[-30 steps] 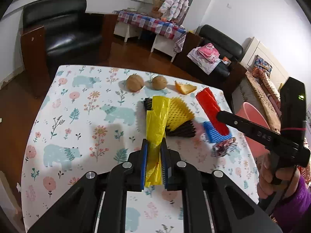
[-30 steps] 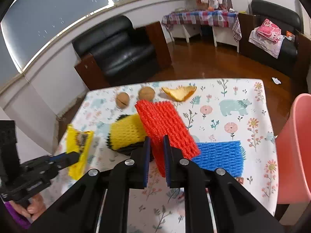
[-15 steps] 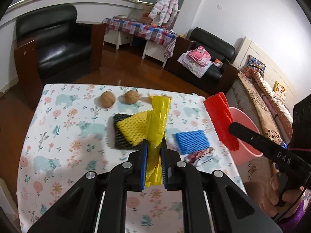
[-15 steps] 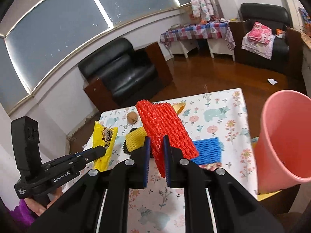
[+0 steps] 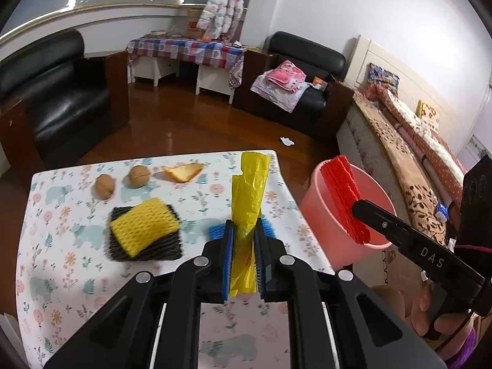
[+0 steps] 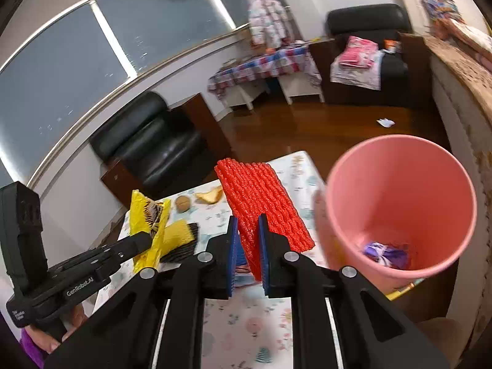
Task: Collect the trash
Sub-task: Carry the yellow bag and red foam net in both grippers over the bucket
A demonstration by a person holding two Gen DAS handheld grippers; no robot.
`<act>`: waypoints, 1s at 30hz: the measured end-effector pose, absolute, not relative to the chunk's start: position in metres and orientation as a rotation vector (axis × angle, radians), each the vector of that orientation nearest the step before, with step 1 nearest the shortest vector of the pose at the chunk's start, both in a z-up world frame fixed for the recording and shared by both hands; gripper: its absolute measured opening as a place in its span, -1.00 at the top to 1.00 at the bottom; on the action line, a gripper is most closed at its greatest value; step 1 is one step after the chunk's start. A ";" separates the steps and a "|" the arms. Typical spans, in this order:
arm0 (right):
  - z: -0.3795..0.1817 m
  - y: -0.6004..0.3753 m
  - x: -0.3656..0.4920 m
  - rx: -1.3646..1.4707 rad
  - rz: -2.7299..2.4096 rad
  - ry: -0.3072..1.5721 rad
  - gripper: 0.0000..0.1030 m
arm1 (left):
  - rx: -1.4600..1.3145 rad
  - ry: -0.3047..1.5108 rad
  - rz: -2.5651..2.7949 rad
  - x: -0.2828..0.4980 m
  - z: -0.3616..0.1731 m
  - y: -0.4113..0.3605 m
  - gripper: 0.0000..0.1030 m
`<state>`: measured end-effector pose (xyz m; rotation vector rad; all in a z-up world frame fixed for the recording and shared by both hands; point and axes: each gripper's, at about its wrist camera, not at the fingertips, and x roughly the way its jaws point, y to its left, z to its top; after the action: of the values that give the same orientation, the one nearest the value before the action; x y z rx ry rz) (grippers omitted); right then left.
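Right wrist view shows the counter (image 6: pixel 246 332) and the pink bin (image 6: pixel 399 203) just off its right edge. The right tool (image 6: pixel 247 246) pinches a red foam net (image 6: pixel 261 196), near the bin's rim but not over it. The left tool (image 5: pixel 243 255) pinches a yellow wrapper (image 5: pixel 247 196) above the counter. If either lets go too soon, the light trash could miss the bin and land on the floor.

On the table (image 5: pixel 55 246), two walnuts (image 5: pixel 104 186) lie at upper left, a peel (image 5: pixel 183 172) to their right, foam nets (image 5: pixel 144 233) below them. The bucket (image 5: pixel 326 215) stands off the table's right edge.
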<state>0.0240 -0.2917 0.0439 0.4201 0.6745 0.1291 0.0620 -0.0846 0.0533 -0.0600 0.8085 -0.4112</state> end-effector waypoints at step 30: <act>0.010 -0.408 0.008 0.536 -0.059 0.641 0.74 | 0.162 0.849 -0.535 0.081 0.038 -0.254 0.76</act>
<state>0.0083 -0.4084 0.0103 0.5360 0.6407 -0.0591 0.0813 -0.2541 0.0376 0.1623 0.8493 -0.5354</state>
